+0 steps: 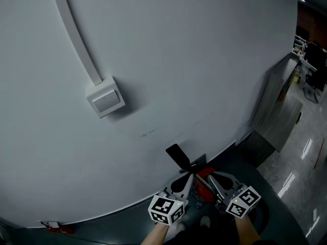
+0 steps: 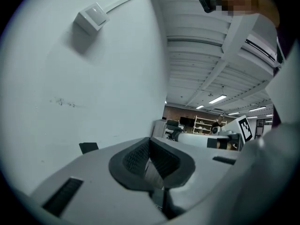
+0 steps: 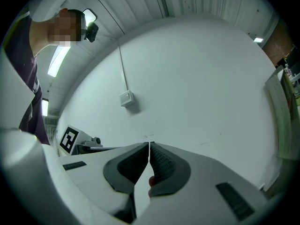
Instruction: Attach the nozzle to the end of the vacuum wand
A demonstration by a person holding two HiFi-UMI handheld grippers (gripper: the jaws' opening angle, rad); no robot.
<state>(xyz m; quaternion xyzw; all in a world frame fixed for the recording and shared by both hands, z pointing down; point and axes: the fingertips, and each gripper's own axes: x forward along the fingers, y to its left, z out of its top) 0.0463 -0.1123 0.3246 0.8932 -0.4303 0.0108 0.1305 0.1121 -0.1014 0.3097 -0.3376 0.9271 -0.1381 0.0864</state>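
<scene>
Both grippers are held up before a pale wall (image 1: 179, 60), side by side at the bottom of the head view. My left gripper (image 1: 189, 174) is shut, its dark ribbed pads (image 2: 136, 159) meeting with nothing between them. My right gripper (image 1: 206, 176) is shut too, pads (image 3: 161, 165) together and empty. A narrow black piece (image 1: 177, 155) sticks up slantwise just beyond the left jaws; it also shows as a black piece (image 2: 89, 147) against the wall. A red part (image 1: 205, 180) lies below and between the grippers, and a bit of the red part (image 3: 151, 181) shows behind the right pads. I cannot tell nozzle from wand.
A white switch box (image 1: 106, 100) with a cable duct (image 1: 76, 34) is fixed on the wall. The dark floor (image 1: 127, 223) runs along its foot. A grey pillar (image 1: 276, 106) and a shiny floor (image 1: 301, 167) lie to the right, with shelves and desks (image 2: 197, 125) far off.
</scene>
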